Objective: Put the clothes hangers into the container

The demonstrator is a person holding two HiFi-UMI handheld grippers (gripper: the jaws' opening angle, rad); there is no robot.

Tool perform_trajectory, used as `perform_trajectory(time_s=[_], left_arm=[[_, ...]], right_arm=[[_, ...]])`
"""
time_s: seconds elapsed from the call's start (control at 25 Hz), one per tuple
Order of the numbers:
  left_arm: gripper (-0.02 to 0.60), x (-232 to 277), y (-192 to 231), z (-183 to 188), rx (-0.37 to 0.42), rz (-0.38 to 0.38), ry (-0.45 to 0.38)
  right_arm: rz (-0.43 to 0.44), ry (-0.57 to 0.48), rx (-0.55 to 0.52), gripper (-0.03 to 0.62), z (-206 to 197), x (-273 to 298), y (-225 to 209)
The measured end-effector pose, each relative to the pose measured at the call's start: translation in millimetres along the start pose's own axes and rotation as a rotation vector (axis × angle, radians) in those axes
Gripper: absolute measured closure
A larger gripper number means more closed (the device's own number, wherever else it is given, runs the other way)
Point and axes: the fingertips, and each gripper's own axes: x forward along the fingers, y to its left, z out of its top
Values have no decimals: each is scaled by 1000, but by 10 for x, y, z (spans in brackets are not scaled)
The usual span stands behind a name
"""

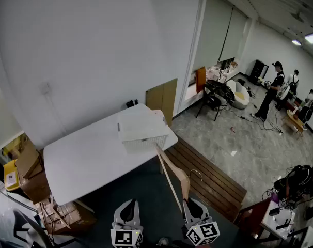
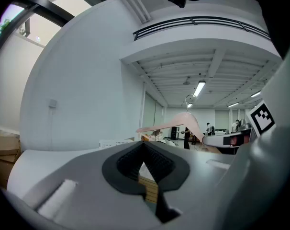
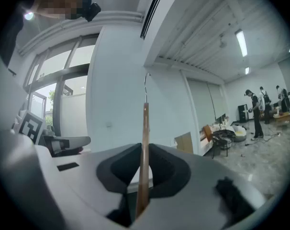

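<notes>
The right gripper [image 1: 193,204] has its fingers [image 3: 161,169] closed on 1 wooden clothes hanger [image 1: 172,172], held edge-on with the hook up, near the right side of the white desk [image 1: 84,159]. The white slatted container [image 1: 143,130] sits on the desk's far right corner. The left gripper [image 1: 128,208] has its fingers closed and empty.

Both claws are down low, side by side, pointing forward. The left claw [image 1: 127,206] has its jaws pretty much together with nothing in them. The right claw [image 1: 191,205] is clamped onto a wooden hanger [image 1: 173,170].
</notes>
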Motion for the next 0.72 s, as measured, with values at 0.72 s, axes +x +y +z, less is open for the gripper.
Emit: perform_trajectory(time_s=[0.72], left_arm=[[574,2,266,28,-2,-17,3]], right_arm=[[-30,-10,18,534,36,160,166]])
